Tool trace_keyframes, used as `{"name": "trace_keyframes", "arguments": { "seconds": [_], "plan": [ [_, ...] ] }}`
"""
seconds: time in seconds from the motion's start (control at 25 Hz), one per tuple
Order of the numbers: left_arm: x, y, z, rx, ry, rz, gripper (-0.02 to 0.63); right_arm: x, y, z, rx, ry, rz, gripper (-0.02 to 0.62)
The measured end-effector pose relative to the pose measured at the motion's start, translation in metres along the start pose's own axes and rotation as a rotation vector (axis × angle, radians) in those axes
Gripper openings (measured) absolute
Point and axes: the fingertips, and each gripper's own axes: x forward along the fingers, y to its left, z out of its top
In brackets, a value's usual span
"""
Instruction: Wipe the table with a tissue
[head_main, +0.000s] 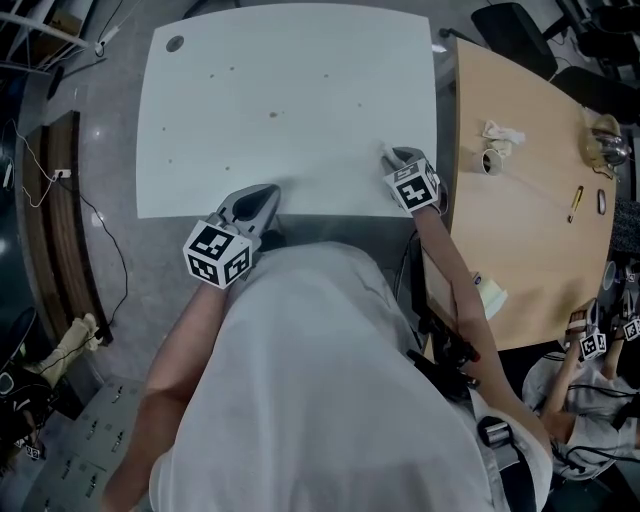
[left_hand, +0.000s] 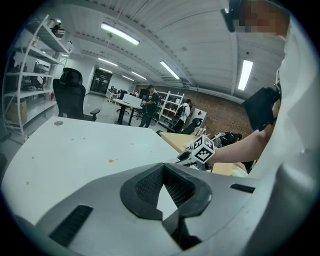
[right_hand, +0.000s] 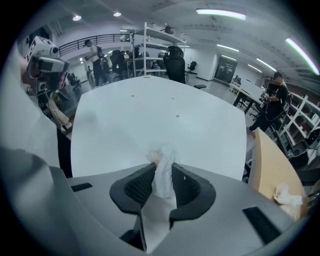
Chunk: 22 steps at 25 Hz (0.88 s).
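Observation:
The white table (head_main: 290, 100) carries a few small brown specks (head_main: 273, 114). My right gripper (head_main: 393, 157) points down at its near right edge. A crumpled white tissue (right_hand: 163, 186) stands between that gripper's fingers, its top poking past the tips; in the head view the tissue (head_main: 384, 151) touches the tabletop. In the right gripper view my right gripper (right_hand: 164, 164) has its jaws apart and loose round the tissue. My left gripper (head_main: 268, 193) rests at the near edge, left of centre. In its own view the left gripper (left_hand: 163, 164) is shut and empty, its tips meeting.
A wooden table (head_main: 530, 230) adjoins on the right, with a tape roll (head_main: 490, 161), a crumpled tissue (head_main: 502, 131) and a pen (head_main: 575, 203). Another person with grippers (head_main: 592, 344) is at the lower right. A black chair (right_hand: 175, 61) stands at the white table's far side.

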Motion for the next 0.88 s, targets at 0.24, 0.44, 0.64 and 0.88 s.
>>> {"name": "trace_keyframes", "arguments": {
  "seconds": [0.24,0.44,0.64,0.88],
  "plan": [
    [-0.004,-0.003,-0.004,-0.005,-0.005,0.014,0.005,-0.016,-0.034,0.005,0.26,-0.121,-0.005,0.08],
    [-0.006,-0.003,-0.01,-0.02,-0.006,0.027,0.005,-0.028,-0.062,-0.017,0.363,-0.111,-0.046,0.08],
    [-0.005,-0.01,-0.009,-0.016,-0.01,0.024,0.005,-0.016,-0.049,-0.028,0.274,-0.047,-0.057,0.078],
    [-0.006,-0.006,-0.008,-0.025,-0.018,0.041,0.005,-0.007,0.024,0.002,0.032,-0.051,0.041,0.078]
  ]
}}
